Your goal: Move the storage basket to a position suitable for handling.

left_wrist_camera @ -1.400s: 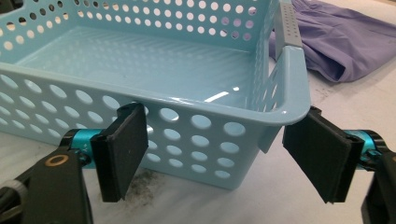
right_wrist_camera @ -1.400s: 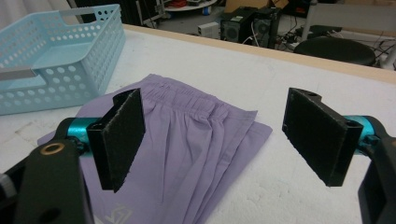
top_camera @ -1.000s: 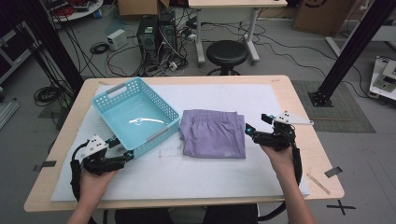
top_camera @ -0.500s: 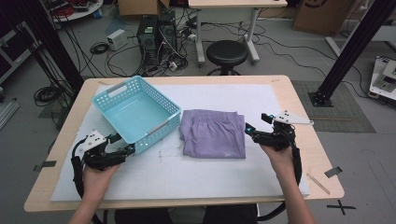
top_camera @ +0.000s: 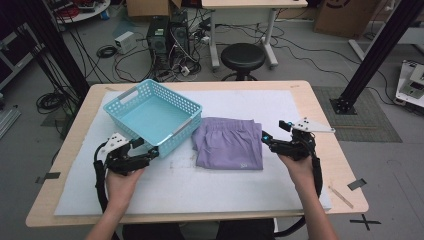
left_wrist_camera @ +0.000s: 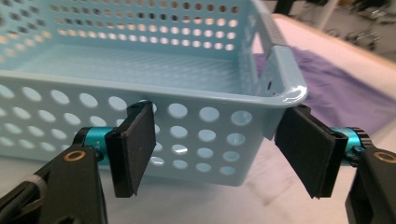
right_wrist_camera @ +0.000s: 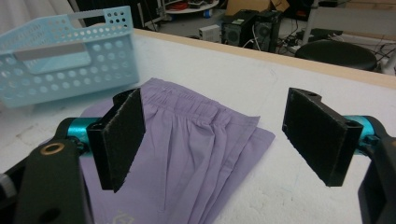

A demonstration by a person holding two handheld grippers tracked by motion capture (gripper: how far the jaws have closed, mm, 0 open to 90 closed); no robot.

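A light blue perforated basket (top_camera: 172,92) stands on the left half of the white sheet and holds nothing that I can see. My left gripper (top_camera: 152,152) is open at the basket's near corner. In the left gripper view its jaws stand outside the basket wall (left_wrist_camera: 196,116), one on each side of the corner (left_wrist_camera: 224,149). A folded purple garment (top_camera: 227,142) lies just right of the basket. My right gripper (top_camera: 267,140) is open at the garment's right edge, and the purple cloth (right_wrist_camera: 187,140) lies below and between its jaws (right_wrist_camera: 215,140). Beyond the cloth stands the basket (right_wrist_camera: 70,70).
A white foam sheet (top_camera: 225,190) covers most of the wooden table (top_camera: 300,90). Behind the table are a black stool (top_camera: 243,56), a computer tower (top_camera: 167,32) with cables, and black frame posts at both sides.
The basket has turned and shifted a little to the right, toward the garment. My left gripper has moved forward and right, up to the basket's near corner. My right gripper has stayed put.
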